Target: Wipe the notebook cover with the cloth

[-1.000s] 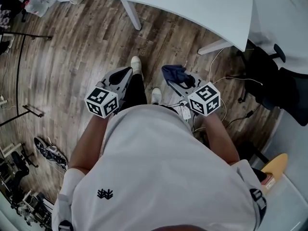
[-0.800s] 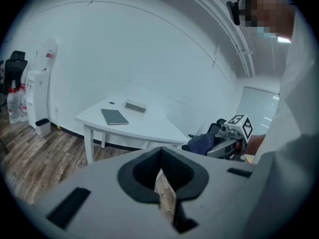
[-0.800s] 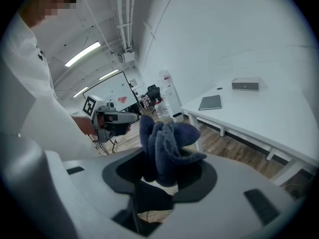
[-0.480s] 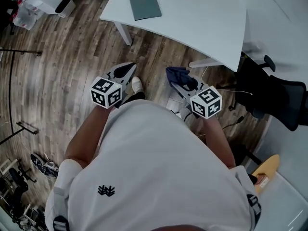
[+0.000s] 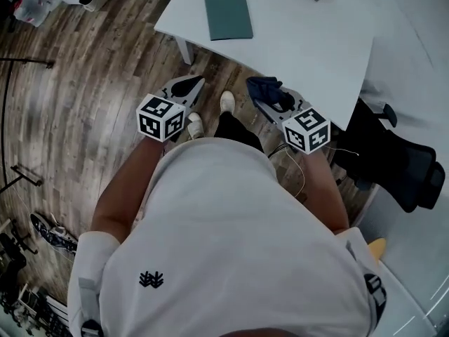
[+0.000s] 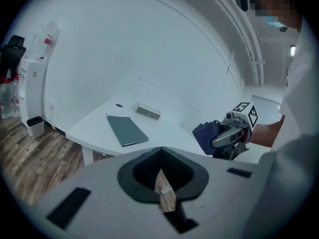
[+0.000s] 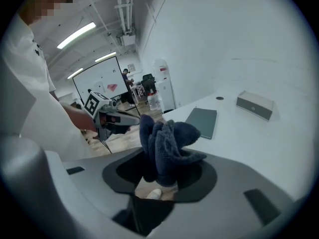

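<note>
from the head view, well ahead of both tools, the green notebook [image 5: 228, 14] lies closed and flat on the white worktop [image 5: 302, 37], not far from its near edge. the left tool [image 5: 188, 87] hangs over the wood floor [image 5: 105, 69], short of that edge. the right tool [image 5: 270, 102] is level with it, just at the worktop's rim, with the dark blue cloth [image 5: 268, 88] bunched at its tips. nothing touches the notebook yet, so the step in hand looks like the approach.

along the left tool's own view, its jaws stand together with nothing between them; only a sliver of floor shows through. the notebook sits ahead and a little left of its tips, a small grey box [image 6: 147, 112] lies beyond that, and the right tool is off to its right.

along the right tool's own view, its jaws are clamped on the cloth, which stands up past the tips in a thick wad. the notebook lies ahead and slightly right of that wad.

to do this well, the person would likely bring the right tool forward and down at a low angle, so that the soft wad meets the cover rather than the hard tips. the wad is narrow, so overlapping strokes would probably be needed. the worktop looks smooth, and the notebook may slide; resting the left tool lightly on one corner could pin it.
</note>
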Demonstrator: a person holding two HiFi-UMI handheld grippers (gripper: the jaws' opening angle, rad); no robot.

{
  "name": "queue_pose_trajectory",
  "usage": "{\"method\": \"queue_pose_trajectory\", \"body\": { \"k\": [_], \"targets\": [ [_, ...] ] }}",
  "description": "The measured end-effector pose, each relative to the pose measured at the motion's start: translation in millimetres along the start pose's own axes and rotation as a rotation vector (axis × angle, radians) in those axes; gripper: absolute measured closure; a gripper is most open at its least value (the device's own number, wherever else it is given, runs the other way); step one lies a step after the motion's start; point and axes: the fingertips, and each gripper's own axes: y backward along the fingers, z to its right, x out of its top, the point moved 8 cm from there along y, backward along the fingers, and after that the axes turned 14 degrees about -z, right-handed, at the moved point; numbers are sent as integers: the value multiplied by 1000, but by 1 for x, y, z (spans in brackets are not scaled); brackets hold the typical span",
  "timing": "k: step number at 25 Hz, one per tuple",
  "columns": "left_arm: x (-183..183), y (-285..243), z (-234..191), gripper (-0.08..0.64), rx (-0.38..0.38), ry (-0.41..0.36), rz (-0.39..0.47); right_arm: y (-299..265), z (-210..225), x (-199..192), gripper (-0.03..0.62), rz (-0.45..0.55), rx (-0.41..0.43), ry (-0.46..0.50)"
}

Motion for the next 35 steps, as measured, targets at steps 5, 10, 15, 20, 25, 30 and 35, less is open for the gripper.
{"method": "queue_pose_trajectory", "body": {
  "k": [5,10,15,20,25,30,35],
  "targets": [
    [21,-35,-21,554,55,31,-11,-20,59,56,436,-75,37,155],
    [42,-80,-45,554,111,52,-56,-55,118,110,436,-162,97,313],
    [60,-124,-67,554,201,62,-115,-99,165,150,436,-261,202,456],
    [68,-155,-86,554,269,97,-159,-142,187,176,436,-344,297,587],
    [59,-174,-98,554,294,100,-250,-179,187,186,436,-439,360,677],
    [57,-195,-107,554,305,82,-299,-208,186,195,436,-504,392,723],
    [56,-202,-111,554,319,91,-316,-229,176,192,436,-602,410,821]
  ]
}}
